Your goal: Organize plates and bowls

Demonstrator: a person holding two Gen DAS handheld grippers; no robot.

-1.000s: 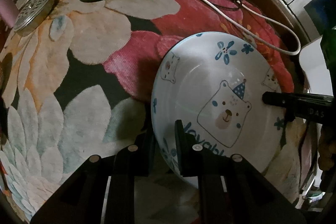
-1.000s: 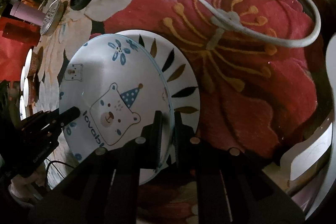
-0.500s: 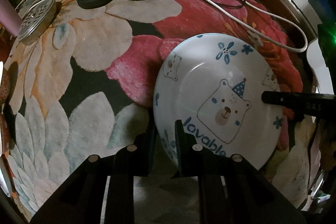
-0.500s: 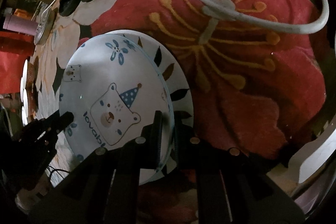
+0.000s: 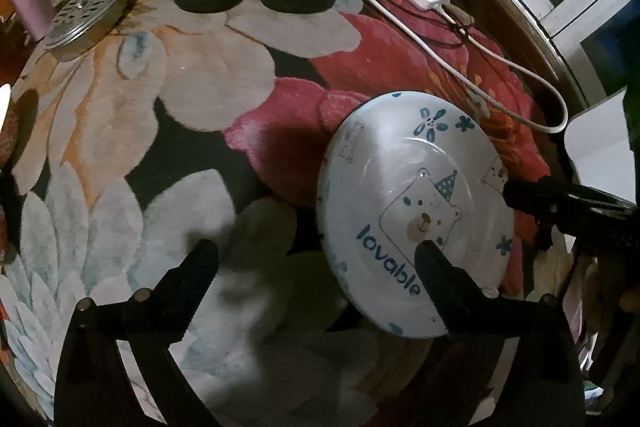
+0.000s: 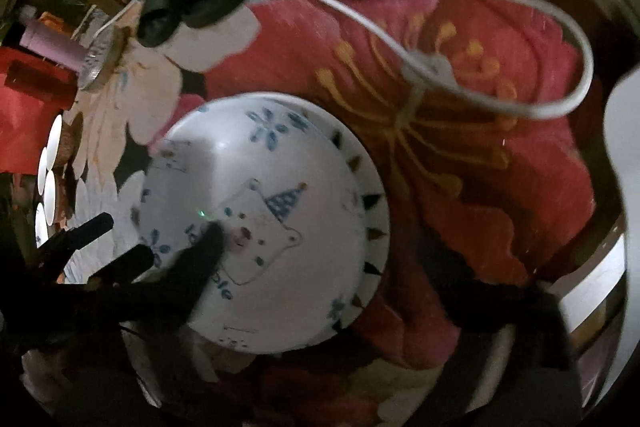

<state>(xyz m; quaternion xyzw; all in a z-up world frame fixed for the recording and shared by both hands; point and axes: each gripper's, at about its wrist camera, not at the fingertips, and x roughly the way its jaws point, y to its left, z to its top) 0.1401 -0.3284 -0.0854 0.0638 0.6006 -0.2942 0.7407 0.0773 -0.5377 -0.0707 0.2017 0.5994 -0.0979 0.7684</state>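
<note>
Right wrist view: the bear plate (image 6: 280, 227) sits stacked on the leaf-rimmed plate (image 6: 374, 211) mid-rug (image 6: 480, 167). Both the left gripper (image 5: 316, 251) and the right gripper (image 6: 352, 267) are opening, holding nothing; white cups (image 6: 50, 163) at the rug's left edge look unsorted.

Both wrist views look steeply down, close (from opposite sides), sharing the bear plate (image 5: 416, 211).

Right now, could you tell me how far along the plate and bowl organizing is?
Done: the bear plate lies stacked on the leaf-rimmed plate on the floral rug. In hand: nothing; the left gripper and right gripper are opening, their fingers clear of the rim. Left: white dishes at the right view's left edge look unsorted, though they are barely visible.
</note>
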